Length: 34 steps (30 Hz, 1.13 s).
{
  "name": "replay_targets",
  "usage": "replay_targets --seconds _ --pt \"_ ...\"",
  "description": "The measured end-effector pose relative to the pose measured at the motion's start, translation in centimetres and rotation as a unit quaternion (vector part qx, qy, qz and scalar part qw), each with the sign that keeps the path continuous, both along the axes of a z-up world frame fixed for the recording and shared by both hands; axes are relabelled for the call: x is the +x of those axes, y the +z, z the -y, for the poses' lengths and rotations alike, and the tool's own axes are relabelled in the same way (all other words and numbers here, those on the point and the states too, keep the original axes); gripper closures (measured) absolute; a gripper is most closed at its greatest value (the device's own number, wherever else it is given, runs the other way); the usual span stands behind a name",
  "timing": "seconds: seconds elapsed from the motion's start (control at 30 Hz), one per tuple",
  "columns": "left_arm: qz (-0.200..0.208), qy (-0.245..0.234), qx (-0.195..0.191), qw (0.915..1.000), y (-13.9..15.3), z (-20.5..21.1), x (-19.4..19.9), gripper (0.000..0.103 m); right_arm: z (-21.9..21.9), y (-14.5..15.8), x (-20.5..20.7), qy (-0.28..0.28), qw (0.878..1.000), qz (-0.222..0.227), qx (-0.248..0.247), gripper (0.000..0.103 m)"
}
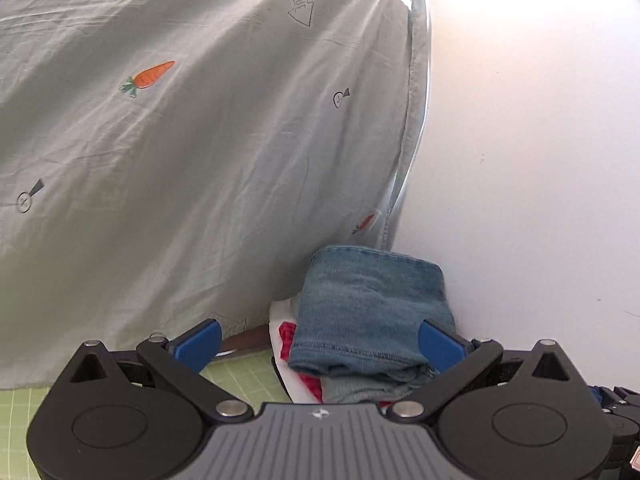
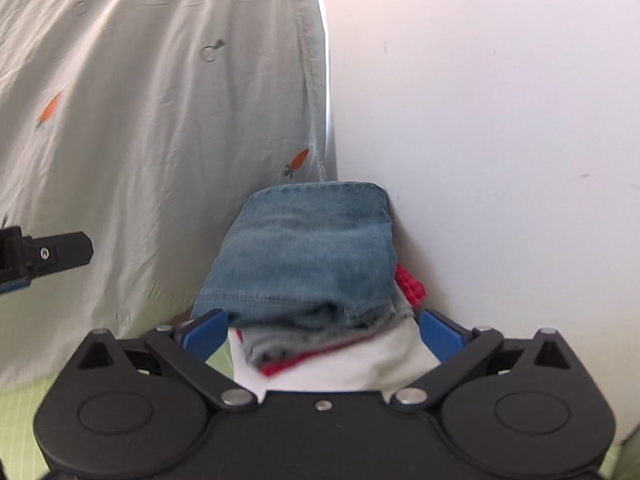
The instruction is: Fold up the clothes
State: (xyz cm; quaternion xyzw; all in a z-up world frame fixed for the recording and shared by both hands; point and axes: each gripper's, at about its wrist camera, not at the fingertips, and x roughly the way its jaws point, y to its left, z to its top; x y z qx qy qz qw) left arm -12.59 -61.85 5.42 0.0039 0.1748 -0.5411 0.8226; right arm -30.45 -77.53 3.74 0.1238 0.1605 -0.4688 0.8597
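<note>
A stack of folded clothes stands against the white wall, with folded blue jeans on top and grey, red-checked and white garments under them. The jeans also show in the right wrist view, above a white garment. My left gripper is open, its blue fingers on either side of the stack's near edge. My right gripper is open too, with the stack's near end between its fingers. Neither gripper holds anything.
A pale grey sheet with carrot prints hangs behind and left of the stack. A white wall is on the right. A green grid mat covers the table. The left gripper's black body shows at the right view's left edge.
</note>
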Motion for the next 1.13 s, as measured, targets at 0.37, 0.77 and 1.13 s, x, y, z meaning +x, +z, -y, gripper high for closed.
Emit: replay_targets --seconds 0.37,0.77,1.13 --pt "0.026 -0.02 0.093 0.9951 -4.7 -9.4 -8.3 0.0 -12.3 -3.8 -7.5 -0.003 0.996 -0.063 0.057 0.0" --pt "0.015 -0.025 0.104 0.9942 -5.2 -14.2 -9.4 0.0 -17.5 -3.9 -8.4 0.013 0.996 -0.084 0.038 0.0" --pt "0.011 -0.044 0.094 0.9945 -4.8 -14.5 -9.5 0.0 -18.2 -3.4 -8.2 0.018 0.996 -0.088 0.021 0.0"
